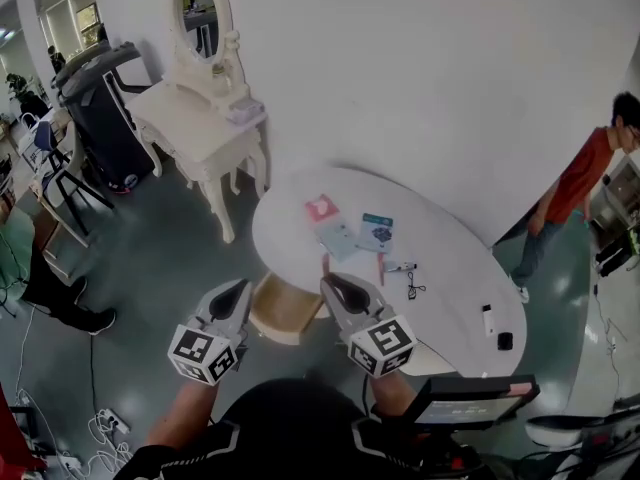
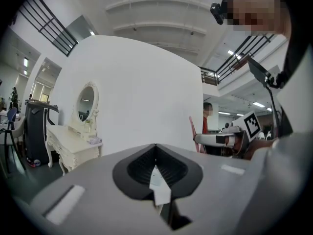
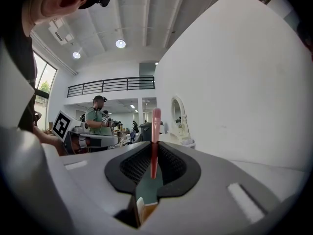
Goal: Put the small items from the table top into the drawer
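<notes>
Red, thin and stick-shaped: that's what the right gripper (image 1: 333, 286) has. Its jaws are pinched low on the red stick (image 3: 155, 131), so the rounded end stands up clear of the tips. The hold looks central, which suits a slim thing that could swivel. The gripper hangs right at the right-hand edge of the wooden drawer (image 1: 283, 313), which is pulled open from under the white oval table (image 1: 450, 258). The judgement is that the stick is headed in and needs only to be carried over the opening and let go.

The left gripper (image 1: 238, 290) hovers just off the drawer's left edge, jaws together, with nothing seen between them. It looks parked there to keep clear, or perhaps ready to push the drawer.

Beyond the drawer, plenty waits on the table top. A red packet (image 1: 320, 208), a teal packet (image 1: 377, 231) and a pale card (image 1: 340, 241) sit close together. Farther to the drawer's right lie a small pen-like piece (image 1: 400, 266) and a black cable (image 1: 413, 288). Farthest from the drawer, near the table's end, are a little white block (image 1: 488, 320) and a black one (image 1: 505, 341).

The drawer's inside reads as plain wood from here, too small to say whether anything lies in it. The task looks early, with most pieces untouched.
</notes>
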### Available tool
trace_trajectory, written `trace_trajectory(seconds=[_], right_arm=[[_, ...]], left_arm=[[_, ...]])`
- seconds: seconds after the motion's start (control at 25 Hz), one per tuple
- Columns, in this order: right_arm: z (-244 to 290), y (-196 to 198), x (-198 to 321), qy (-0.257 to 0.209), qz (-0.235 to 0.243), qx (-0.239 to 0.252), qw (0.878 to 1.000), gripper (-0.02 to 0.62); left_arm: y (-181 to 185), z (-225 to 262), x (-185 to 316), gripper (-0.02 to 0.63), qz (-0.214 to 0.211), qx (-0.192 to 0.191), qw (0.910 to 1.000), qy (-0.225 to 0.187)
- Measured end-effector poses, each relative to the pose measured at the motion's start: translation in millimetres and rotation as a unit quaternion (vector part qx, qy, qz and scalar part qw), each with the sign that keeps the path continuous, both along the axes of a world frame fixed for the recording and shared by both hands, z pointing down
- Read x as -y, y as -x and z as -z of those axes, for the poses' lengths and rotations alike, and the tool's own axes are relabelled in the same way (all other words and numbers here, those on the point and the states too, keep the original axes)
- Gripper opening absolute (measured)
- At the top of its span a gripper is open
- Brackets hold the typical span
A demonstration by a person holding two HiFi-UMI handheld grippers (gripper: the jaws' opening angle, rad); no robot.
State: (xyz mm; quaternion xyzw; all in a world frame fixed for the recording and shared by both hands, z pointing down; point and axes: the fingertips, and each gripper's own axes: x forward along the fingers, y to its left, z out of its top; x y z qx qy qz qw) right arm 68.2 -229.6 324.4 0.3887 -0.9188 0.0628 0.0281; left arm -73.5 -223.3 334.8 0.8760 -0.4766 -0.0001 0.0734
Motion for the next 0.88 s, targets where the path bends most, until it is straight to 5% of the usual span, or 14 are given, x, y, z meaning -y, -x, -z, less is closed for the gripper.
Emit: trace_trajectory(seconds=[0.32,0.88], right_arm=[[-22,3,34,0.017,0.041,-0.007,0.999,0.046],[-63,65,100,0.049,0.046,-0.036,0.997,0.046]], left_arm=[[-9,-10,26,-0.002,0.017,0.02,0.9996,0.008],[46,-66,98,-0.001,-0.001,0.023,0.9984,0.052]])
